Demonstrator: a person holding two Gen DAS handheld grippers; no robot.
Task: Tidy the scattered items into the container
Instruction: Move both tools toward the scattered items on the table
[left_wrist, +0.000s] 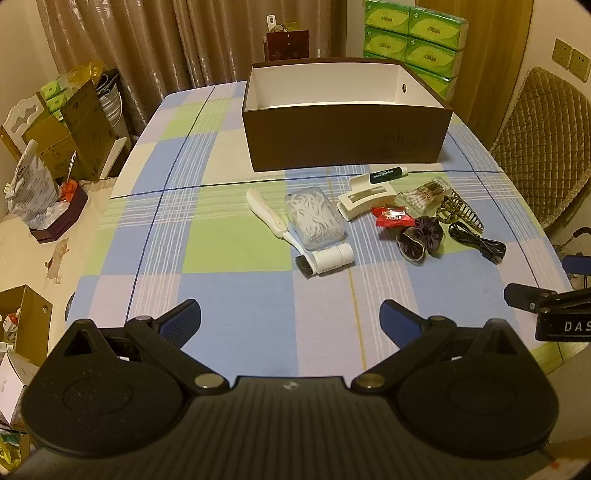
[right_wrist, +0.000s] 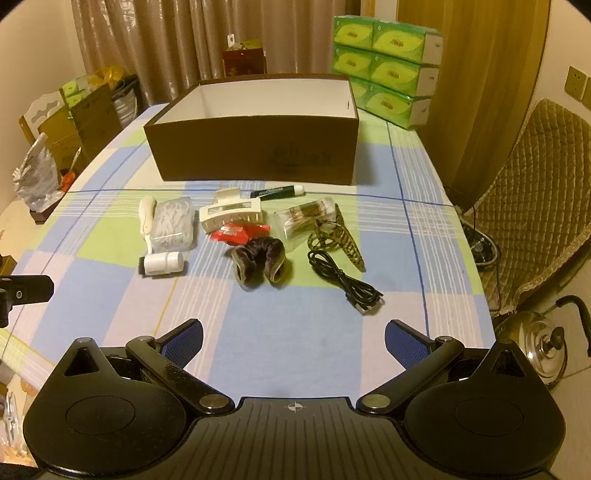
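Left wrist view: left claw (left_wrist: 290, 319) open and empty above the checked bench (left_wrist: 236, 295), brown open-topped cardboard box (left_wrist: 347, 144) lying crosswise beyond the scattered items; right wrist view: right claw (right_wrist: 293, 339) open, coiled black cable (right_wrist: 343, 275) nearest.

**Scattered bits in front of an open brown box**

I see the brown box (right_wrist: 251, 147) standing upright on the checked surface (right_wrist: 277, 332), open at the top, white inside. Just before its front wall lies a dark tube (right_wrist: 277, 191). In a loose row nearer me: a white folded razor (right_wrist: 147, 216), a clear case of floss picks (right_wrist: 173, 221) touching it, a white roller (right_wrist: 162, 263), a cream hair clip (right_wrist: 231, 214), a red packet (right_wrist: 240, 232), a dark scrunchie (right_wrist: 258, 264), a clear box of cotton swabs (right_wrist: 306, 218), a tortoiseshell claw clip (right_wrist: 338, 236) and a coiled black cable (right_wrist: 343, 280).
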